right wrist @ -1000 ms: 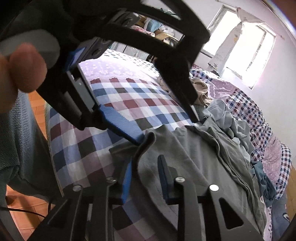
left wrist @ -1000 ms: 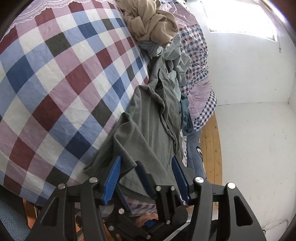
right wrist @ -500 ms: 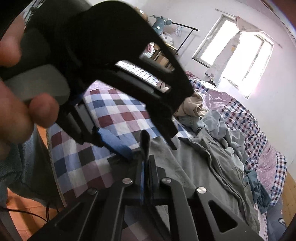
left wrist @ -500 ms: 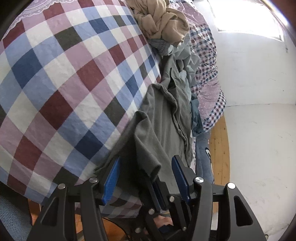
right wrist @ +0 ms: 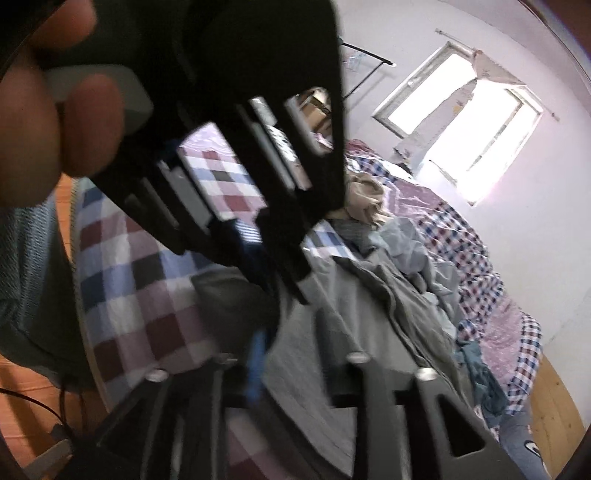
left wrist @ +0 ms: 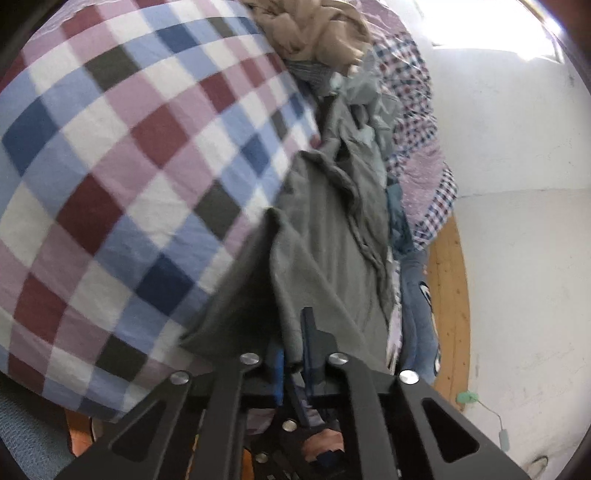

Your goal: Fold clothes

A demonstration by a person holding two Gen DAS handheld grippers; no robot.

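Bed (left wrist: 110, 155) under checked sheet, red, blue, white squares. White walls (left wrist: 517, 140). Wooden floor (left wrist: 448, 280) beside bed. Bright window (right wrist: 480, 122) at far end, curtain (right wrist: 463, 92) pulled aside, daylight glare.

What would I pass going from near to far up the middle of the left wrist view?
left gripper, closing on cloth → grey garment → pale grey-blue clothing → tan garment

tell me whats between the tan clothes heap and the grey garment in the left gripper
In the left wrist view, crumpled pale blue-grey clothes lie between the tan heap and the grey garment, whose near edge sits between the left gripper jaws as they close.
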